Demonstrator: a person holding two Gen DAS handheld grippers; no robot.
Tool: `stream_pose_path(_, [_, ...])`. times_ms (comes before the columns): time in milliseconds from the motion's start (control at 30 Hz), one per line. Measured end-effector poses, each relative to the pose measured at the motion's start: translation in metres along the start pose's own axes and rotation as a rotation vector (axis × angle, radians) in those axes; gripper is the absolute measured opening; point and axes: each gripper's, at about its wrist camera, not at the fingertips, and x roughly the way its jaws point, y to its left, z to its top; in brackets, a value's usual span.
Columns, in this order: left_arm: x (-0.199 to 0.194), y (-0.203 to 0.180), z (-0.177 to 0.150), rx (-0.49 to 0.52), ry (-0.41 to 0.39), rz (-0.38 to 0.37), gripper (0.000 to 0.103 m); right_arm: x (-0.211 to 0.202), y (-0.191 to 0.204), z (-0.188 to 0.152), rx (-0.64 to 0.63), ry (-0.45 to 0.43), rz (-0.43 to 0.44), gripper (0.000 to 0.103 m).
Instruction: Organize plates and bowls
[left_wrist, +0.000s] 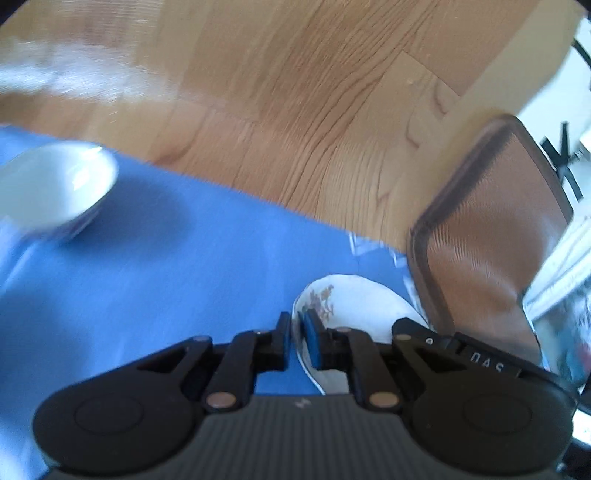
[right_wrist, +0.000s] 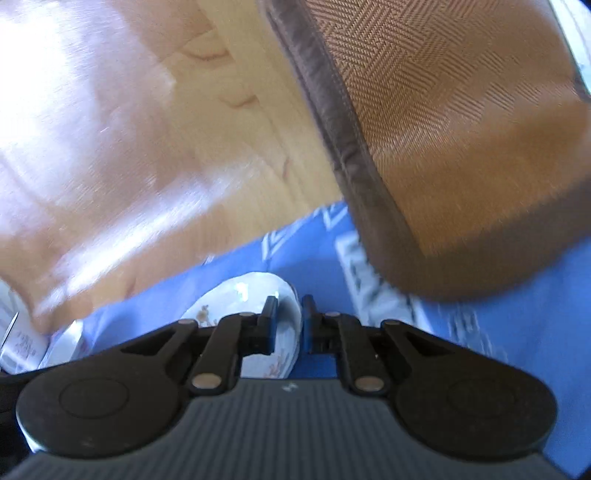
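Note:
A white plate with a brown flower print (left_wrist: 354, 302) lies low over the blue tablecloth (left_wrist: 166, 277). My left gripper (left_wrist: 297, 322) is shut on its left rim, which runs between the blue pads. In the right wrist view, my right gripper (right_wrist: 290, 308) is shut on the right rim of a white flowered plate (right_wrist: 243, 295). I cannot tell whether both views show the same plate. A plain white bowl (left_wrist: 55, 184) stands blurred at the left on the cloth.
A chair with a brown woven seat (left_wrist: 487, 240) (right_wrist: 461, 129) stands close at the right, against the table edge. Wooden floor (left_wrist: 295, 92) lies beyond the cloth. Another dish with red print (right_wrist: 22, 343) shows at the far left edge.

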Motion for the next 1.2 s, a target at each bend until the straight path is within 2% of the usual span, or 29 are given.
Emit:
stream_pose_path(100, [-0.033,0.004,-0.034,0.013,-0.011,-0.003,0.01,-0.036,0.008,-0.033,-0.068,-0.006,0.002,0.016])
stream_pose_path(233, [-0.069,-0.001,-0.074,0.023,0.003,-0.043,0.01,-0.088,-0.001,-0.074,-0.113,-0.037,0.023,0.014])
stream_pose_path(433, [-0.096,-0.031,-0.116,0.093,0.028,-0.075,0.01,-0.146,-0.034,-0.112,-0.057,-0.091,0.033,0.012])
stream_pose_path(567, [-0.103,-0.063,-0.129,0.158,0.034,-0.11,0.01,-0.171,-0.06,-0.115,-0.004,-0.135,0.021,0.011])
stream_pose_path(767, [-0.108,-0.116,-0.143,0.24,0.032,-0.165,0.011,-0.21,-0.085,-0.111,0.003,-0.255,-0.035,0.011])
stream_pose_path(1200, [-0.074,-0.225,-0.167,0.389,0.096,-0.234,0.011,-0.254,-0.164,-0.105,0.124,-0.414,-0.163,0.011])
